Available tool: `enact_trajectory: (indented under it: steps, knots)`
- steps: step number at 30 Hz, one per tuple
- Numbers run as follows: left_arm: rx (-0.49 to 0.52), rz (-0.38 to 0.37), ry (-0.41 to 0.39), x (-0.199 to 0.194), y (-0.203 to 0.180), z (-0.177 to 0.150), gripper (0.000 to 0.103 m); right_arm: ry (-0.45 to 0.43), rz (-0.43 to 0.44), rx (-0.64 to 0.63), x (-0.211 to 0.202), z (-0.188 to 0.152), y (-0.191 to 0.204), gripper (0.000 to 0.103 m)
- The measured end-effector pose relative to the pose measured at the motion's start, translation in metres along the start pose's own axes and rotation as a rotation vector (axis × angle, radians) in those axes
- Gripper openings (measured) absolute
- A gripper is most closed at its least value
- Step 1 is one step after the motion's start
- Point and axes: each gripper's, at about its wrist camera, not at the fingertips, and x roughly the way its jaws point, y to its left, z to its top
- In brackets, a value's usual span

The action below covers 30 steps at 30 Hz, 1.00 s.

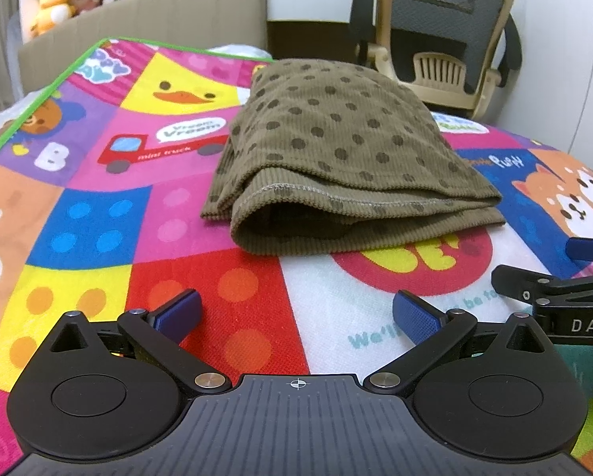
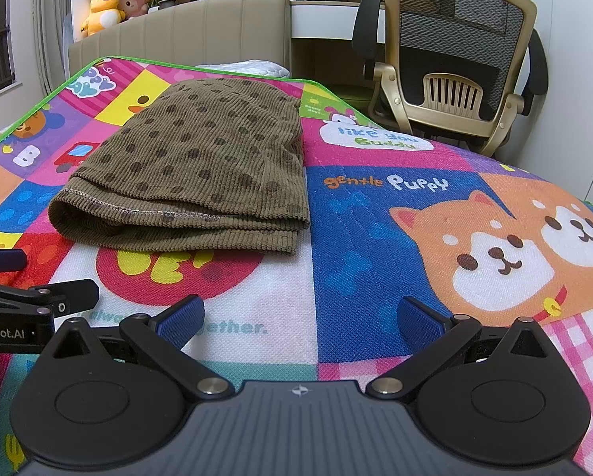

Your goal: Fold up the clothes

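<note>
The folded garment (image 1: 336, 150) is left on the mat (image 1: 98, 238); left claw (image 1: 296, 313) and right claw (image 2: 300, 315) are held spread, empty.

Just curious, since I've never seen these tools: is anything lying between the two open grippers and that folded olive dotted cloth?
Nothing visible: only bare colourful play mat separates the left gripper and right gripper from the folded olive polka-dot garment.
</note>
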Motion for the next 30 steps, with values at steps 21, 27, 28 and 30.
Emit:
enact_trajectory:
  steps: [21,27,28,30]
  knots:
    - [-0.007,-0.006,-0.036,-0.0039,0.0,-0.0062,0.103,-0.002,-0.001,-0.001,-0.0005,-0.0009,0.0002,0.103]
    - [-0.016,-0.009,-0.04,-0.0049,0.0014,-0.0063,0.103,-0.003,-0.001,-0.001,-0.0006,-0.0012,0.0003,0.103]
    - [-0.018,-0.01,-0.041,-0.0052,0.0018,-0.0062,0.103,-0.003,0.0,0.0,-0.0006,-0.0012,0.0,0.103]
    - [-0.035,-0.028,-0.049,-0.0067,0.0059,-0.0063,0.103,-0.004,0.008,0.0,-0.0013,-0.0013,0.0,0.103]
